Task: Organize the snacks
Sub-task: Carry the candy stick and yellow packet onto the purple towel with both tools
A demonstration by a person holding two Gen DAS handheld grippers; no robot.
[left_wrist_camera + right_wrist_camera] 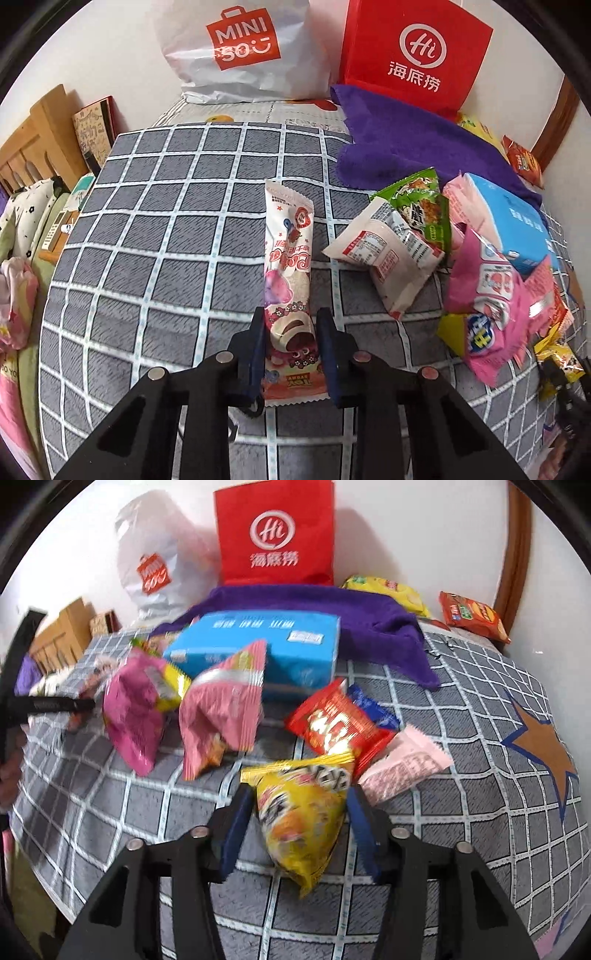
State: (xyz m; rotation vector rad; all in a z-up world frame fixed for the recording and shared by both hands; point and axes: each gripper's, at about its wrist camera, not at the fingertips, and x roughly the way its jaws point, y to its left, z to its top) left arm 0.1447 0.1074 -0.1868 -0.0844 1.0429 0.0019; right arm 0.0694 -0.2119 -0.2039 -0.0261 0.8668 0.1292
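Snacks lie scattered over the grey checked bedspread point(155, 236), and places here are given from the purple towel point(417, 140) spread near the wall. Furthest to its left and nearer the camera, a long white and pink strawberry-print packet point(286, 258) lies lengthwise on the bedspread, its near end pinched between the closed blue pads of the left gripper point(290, 347). Just in front of the towel, a white packet point(384, 254) and a green packet point(421, 206) overlap, and beside them a pink bag point(484, 291) leans against a blue tissue box point(517, 221) that sits on the towel's front edge. Behind the towel, against the wall, stand a white shopping bag point(243, 51) and a red paper bag point(413, 55). In the right wrist view, well in front of the towel, the right gripper point(299, 805) stands partly open around a yellow packet point(303, 812); whether its pads press on the packet I cannot tell, as the picture is blurred. A red packet point(332, 727) and a pale pink wrapper point(406, 768) lie just beyond it, while a yellow bag point(388, 590) and an orange packet point(472, 616) rest at the towel's right end
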